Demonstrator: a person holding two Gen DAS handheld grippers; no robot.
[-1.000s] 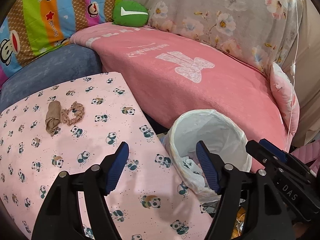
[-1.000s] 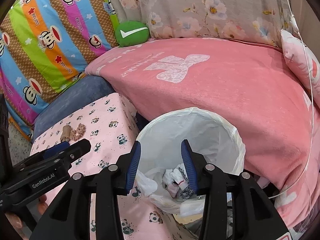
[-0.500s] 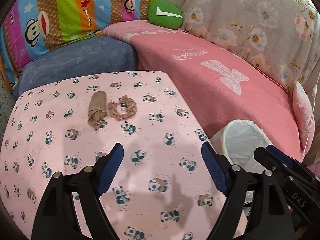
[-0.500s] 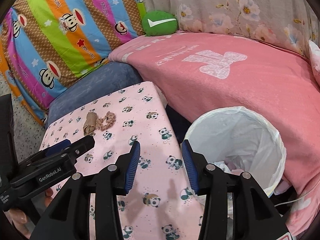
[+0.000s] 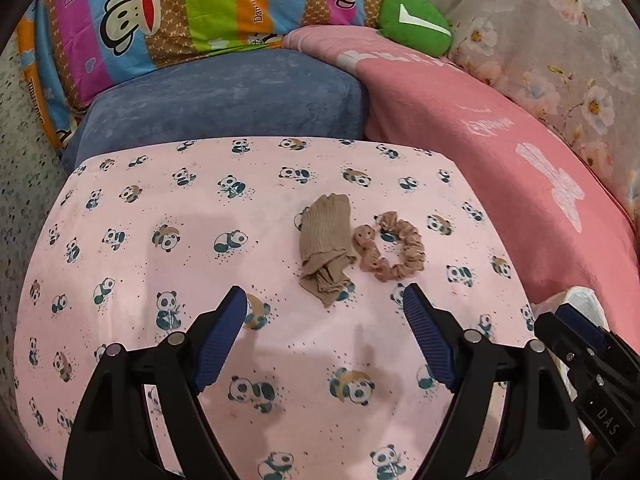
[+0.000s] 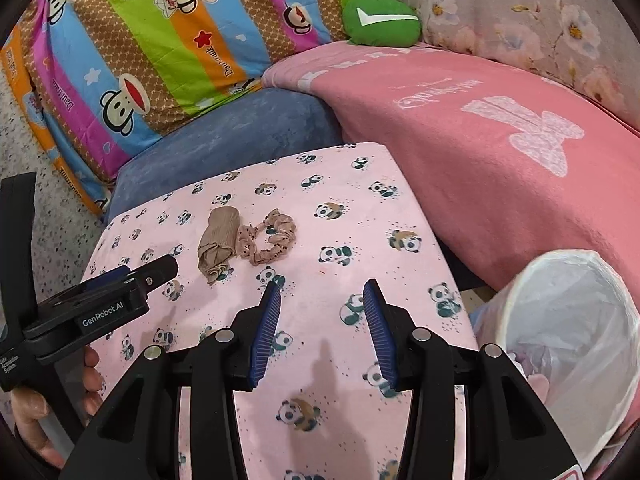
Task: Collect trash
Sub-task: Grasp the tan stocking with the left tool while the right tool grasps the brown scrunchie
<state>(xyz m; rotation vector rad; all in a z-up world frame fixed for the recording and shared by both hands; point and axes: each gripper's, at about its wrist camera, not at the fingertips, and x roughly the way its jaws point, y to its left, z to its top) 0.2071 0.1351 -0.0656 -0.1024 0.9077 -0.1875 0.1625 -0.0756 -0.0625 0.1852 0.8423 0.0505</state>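
Jaws apart above crumpled tan sock (image 5: 326, 248)

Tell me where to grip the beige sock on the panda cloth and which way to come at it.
Grip the beige sock across its bunched lower end, the thickest part, which faces the open left gripper. Come from above, straddling it with the jaws across its narrow width. It lies flat and limp, so a side approach would probably just push it. Stay on its left, clear of the scrunchie beside it.
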